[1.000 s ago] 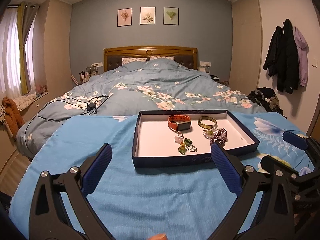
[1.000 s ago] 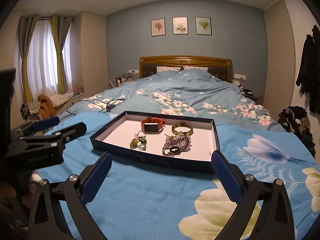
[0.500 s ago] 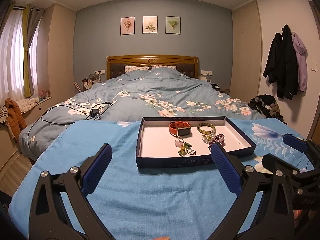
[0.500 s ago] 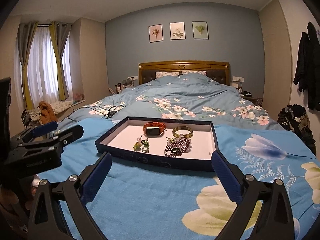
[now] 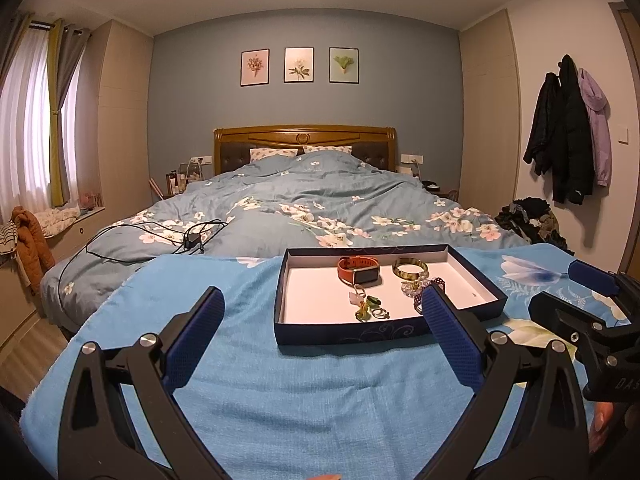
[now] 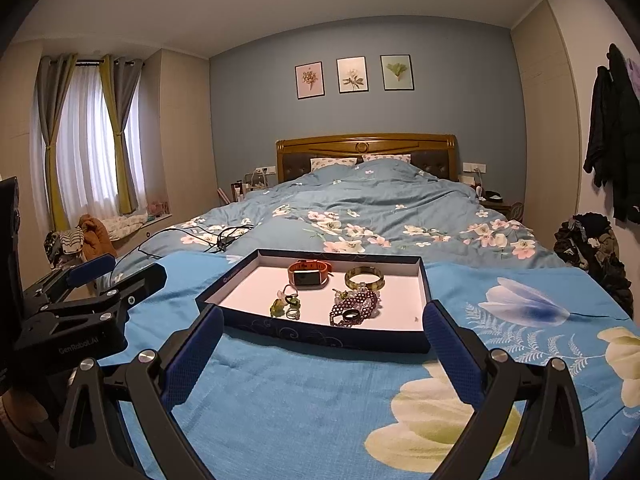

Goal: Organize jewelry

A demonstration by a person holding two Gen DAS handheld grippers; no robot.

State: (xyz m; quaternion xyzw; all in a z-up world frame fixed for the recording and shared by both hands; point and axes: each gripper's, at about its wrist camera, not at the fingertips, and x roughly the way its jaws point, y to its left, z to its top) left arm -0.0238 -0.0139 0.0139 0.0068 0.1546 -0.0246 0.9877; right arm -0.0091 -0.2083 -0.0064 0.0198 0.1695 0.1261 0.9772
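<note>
Presently the left gripper (image 5: 322, 340) hangs above the blue floral cloth (image 5: 280, 400) with its blue-padded fingers (image 5: 192, 336) spread wide and nothing between them. The right gripper (image 6: 320, 354) is in like condition, jaws wide apart and empty, held just short of the tray (image 6: 320, 338). That dark blue, white-floored tray sits flat on the cloth ahead of both tools. Inside it lie an orange-strapped watch (image 6: 310, 275) toward the far wall, a gold-green bangle (image 6: 364, 276) beside it, a purple beaded bracelet (image 6: 356, 307) nearer the front, and a cluster of small rings and green charms (image 6: 286, 305) left of the beads. Beyond the cloth stretches the bed (image 6: 380, 208) with its flowered grey-blue duvet, a black cable (image 5: 160, 236) trailing over its left side.
</note>
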